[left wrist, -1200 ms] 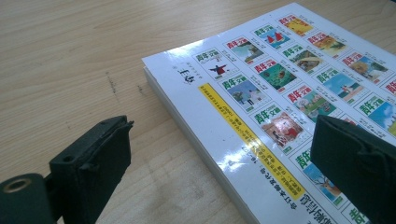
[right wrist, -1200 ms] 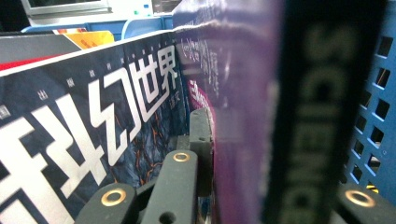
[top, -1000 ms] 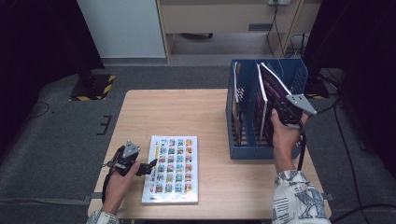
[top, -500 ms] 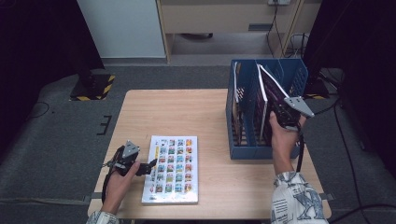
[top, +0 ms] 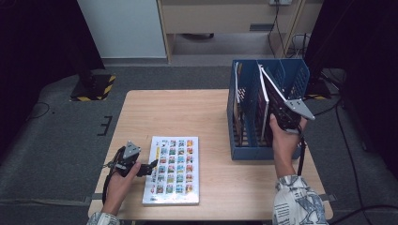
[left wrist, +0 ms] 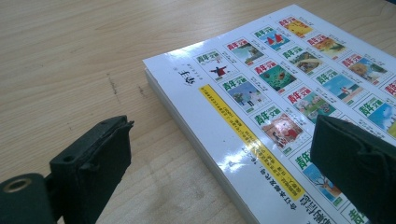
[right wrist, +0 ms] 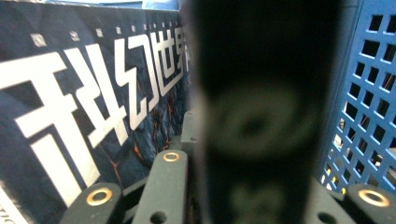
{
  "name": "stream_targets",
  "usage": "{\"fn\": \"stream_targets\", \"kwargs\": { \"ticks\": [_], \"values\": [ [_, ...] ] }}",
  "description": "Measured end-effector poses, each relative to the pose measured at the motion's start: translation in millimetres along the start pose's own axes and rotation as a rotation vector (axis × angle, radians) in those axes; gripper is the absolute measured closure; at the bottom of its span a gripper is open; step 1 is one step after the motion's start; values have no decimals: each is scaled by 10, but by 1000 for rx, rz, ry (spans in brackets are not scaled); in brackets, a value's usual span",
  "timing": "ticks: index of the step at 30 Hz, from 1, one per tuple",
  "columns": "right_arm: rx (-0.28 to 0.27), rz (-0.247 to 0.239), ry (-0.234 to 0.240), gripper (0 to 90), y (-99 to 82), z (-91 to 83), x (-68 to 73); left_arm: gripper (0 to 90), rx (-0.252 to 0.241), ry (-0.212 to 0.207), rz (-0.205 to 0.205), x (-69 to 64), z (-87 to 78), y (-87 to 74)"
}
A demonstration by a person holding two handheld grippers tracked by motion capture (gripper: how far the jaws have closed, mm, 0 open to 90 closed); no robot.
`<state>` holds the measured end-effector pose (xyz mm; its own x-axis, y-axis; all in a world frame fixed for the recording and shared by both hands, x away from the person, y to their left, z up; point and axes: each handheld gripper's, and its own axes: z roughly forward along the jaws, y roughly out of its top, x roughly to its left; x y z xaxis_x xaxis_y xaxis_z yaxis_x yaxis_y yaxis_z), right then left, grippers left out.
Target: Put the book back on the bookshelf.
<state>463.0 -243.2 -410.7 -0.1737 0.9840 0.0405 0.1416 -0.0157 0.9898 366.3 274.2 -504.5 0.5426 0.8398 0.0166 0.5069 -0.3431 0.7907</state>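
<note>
Loosening is what has just happened at the right gripper (top: 283, 115): its jaws have opened a little in the last moment, with the dark book (top: 272, 101) leaning in the rack (top: 244, 152) between them. Compared with a second ago the book has hardly moved, tilted in the right-hand slot, so the filing of this book looks nearly done and the release begun. In the right gripper view the cover sits beside the blurred jaw, but whether the pads press on it or have parted from it I cannot tell. The left gripper (top: 149, 167) is open wide, one jaw over the table (left wrist: 70, 56), the other above the white book (left wrist: 289, 98) lying flat, probably next to be filed.
</note>
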Motion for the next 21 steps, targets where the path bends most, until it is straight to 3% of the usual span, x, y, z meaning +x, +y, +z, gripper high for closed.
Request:
{"fn": "stream_targets", "kwargs": {
  "ticks": [8, 21],
  "values": [
    [-1, -7, 7, 839, 55, -8, 4, 47, -2, 0, 1, -3, 1, 2],
    [-27, -15, -98, 843, 106, 69, 0, 47, -5, -2, -1, 4, -9, 2]
  ]
}}
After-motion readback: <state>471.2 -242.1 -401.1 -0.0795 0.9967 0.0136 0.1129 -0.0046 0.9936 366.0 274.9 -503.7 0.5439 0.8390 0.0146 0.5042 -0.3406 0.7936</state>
